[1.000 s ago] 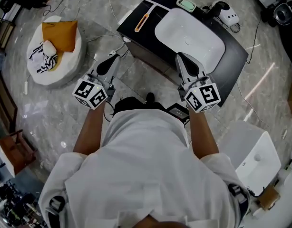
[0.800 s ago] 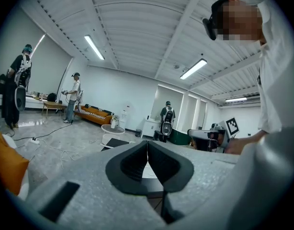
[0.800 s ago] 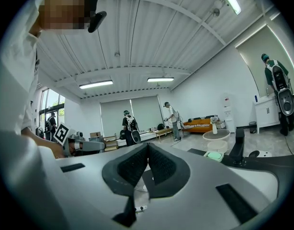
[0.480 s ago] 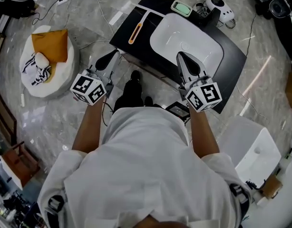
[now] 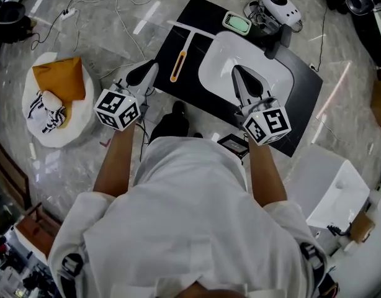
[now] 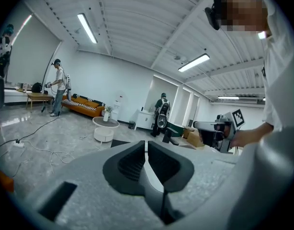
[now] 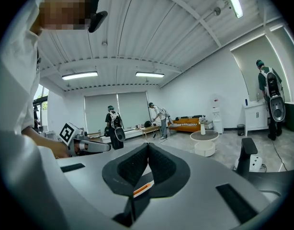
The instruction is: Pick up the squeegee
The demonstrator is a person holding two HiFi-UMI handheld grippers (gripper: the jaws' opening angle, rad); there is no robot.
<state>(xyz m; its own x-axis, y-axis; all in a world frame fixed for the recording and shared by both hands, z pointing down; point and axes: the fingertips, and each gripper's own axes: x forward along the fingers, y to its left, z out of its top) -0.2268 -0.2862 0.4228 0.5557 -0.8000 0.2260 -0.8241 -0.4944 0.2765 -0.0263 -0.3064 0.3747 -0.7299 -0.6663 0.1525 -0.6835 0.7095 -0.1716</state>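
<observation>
The squeegee (image 5: pixel 176 67) has an orange handle and a white blade, and lies on the left part of the black counter (image 5: pixel 302 85), beside the white sink basin (image 5: pixel 221 48). My left gripper (image 5: pixel 151 66) is shut and empty, its tip just left of the counter's edge and short of the handle. In the left gripper view the left gripper (image 6: pixel 146 143) has its pads together. My right gripper (image 5: pixel 237 71) hovers over the basin with its tips together, nothing held. In the right gripper view a strip of the orange squeegee (image 7: pixel 142 189) shows below the right gripper (image 7: pixel 148 145).
A green dish (image 5: pixel 237 23), a black faucet (image 5: pixel 277 41) and a white device (image 5: pixel 281 6) with cables stand at the counter's far end. A white round pouf (image 5: pixel 51 126) with an orange cushion is at the left, a white cabinet (image 5: pixel 330 194) at the right. Cables cross the floor.
Both grippers have moved forward to the counter. The left one now reaches the counter's left edge near the squeegee, the right one is over the basin. Both jaws stayed together.
</observation>
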